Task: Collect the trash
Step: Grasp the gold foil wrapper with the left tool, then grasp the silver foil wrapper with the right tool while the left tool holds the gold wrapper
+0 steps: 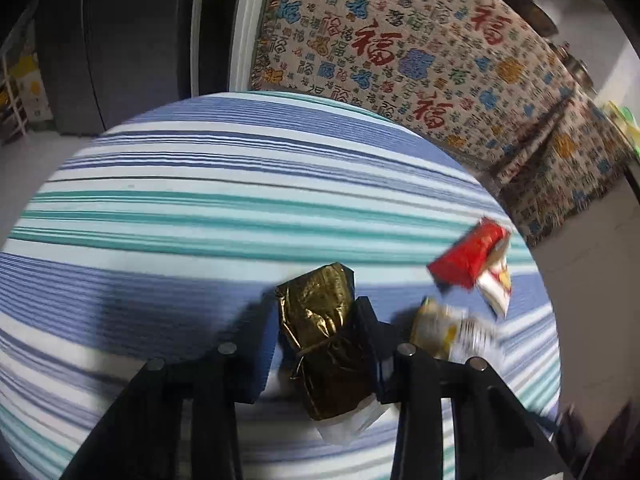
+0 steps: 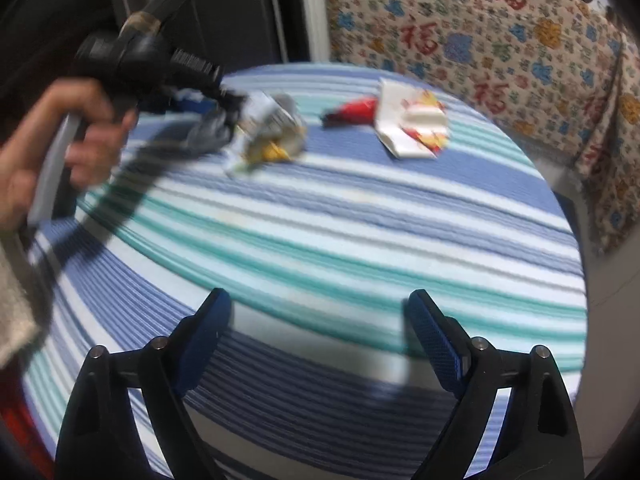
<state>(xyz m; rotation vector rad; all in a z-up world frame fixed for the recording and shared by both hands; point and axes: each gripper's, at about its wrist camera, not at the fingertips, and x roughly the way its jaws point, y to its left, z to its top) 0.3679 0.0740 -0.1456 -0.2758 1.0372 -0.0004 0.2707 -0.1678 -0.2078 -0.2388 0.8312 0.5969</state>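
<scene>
In the left wrist view a crumpled gold foil wrapper (image 1: 320, 320) fills the gap between the fingers of my left gripper (image 1: 316, 302), which is shut on it; a white scrap (image 1: 352, 420) shows under the foil. To its right on the striped table lie a crumpled white-and-yellow wrapper (image 1: 448, 332) and a red-and-white wrapper (image 1: 476, 264). The right wrist view shows the left gripper (image 2: 226, 118), blurred and held by a hand (image 2: 60, 132), beside the crumpled wrapper (image 2: 272, 128), with the red-and-white wrapper (image 2: 400, 120) further right. My right gripper (image 2: 316, 304) hangs open over the near part of the table, holding nothing.
The round table carries a blue, teal and white striped cloth (image 2: 320, 220). Behind it stands a seat draped in a beige throw with red and blue characters (image 1: 400, 52). A dark cabinet (image 1: 120, 40) stands at the back left. The floor (image 1: 592, 280) shows past the table's right edge.
</scene>
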